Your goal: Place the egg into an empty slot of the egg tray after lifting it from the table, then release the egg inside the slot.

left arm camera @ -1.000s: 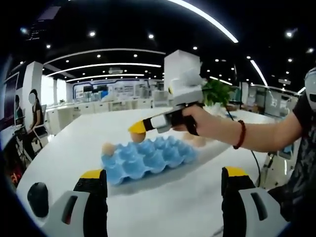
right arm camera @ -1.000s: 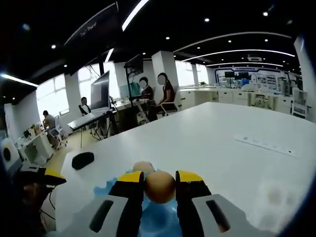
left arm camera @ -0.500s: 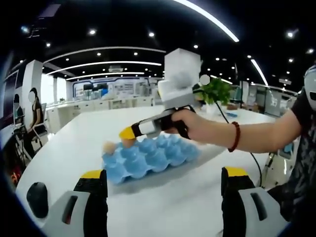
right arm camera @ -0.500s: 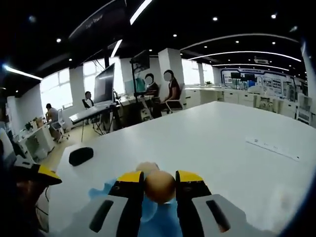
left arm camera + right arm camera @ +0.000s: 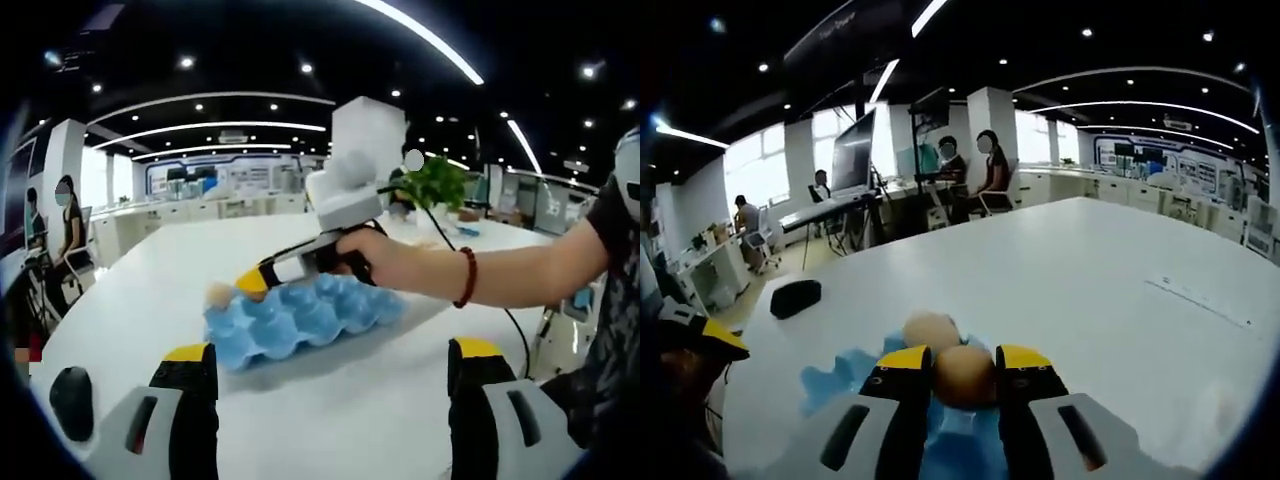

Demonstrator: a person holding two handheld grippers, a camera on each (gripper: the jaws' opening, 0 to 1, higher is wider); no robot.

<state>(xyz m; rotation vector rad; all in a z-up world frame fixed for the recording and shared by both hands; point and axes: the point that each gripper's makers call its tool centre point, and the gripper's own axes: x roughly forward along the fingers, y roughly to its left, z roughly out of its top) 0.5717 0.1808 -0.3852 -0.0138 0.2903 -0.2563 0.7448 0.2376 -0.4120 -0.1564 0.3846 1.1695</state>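
Clamping the egg (image 5: 963,375) in your right gripper (image 5: 962,362), you tilt it over the egg tray (image 5: 300,322) to reach an empty slot, left gripper (image 5: 330,352) idle, jaws apart.

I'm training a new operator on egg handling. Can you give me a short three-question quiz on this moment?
1. True or false: the right gripper is shut on an egg.
2. Multiple choice: the second egg sits (A) in the blue egg tray, beyond the held egg, (B) on the bare table, (C) in the left gripper.
3. Fill the gap: the left gripper has its jaws ____, with nothing between them.

Key: 1 true. 2 A. 3 open.
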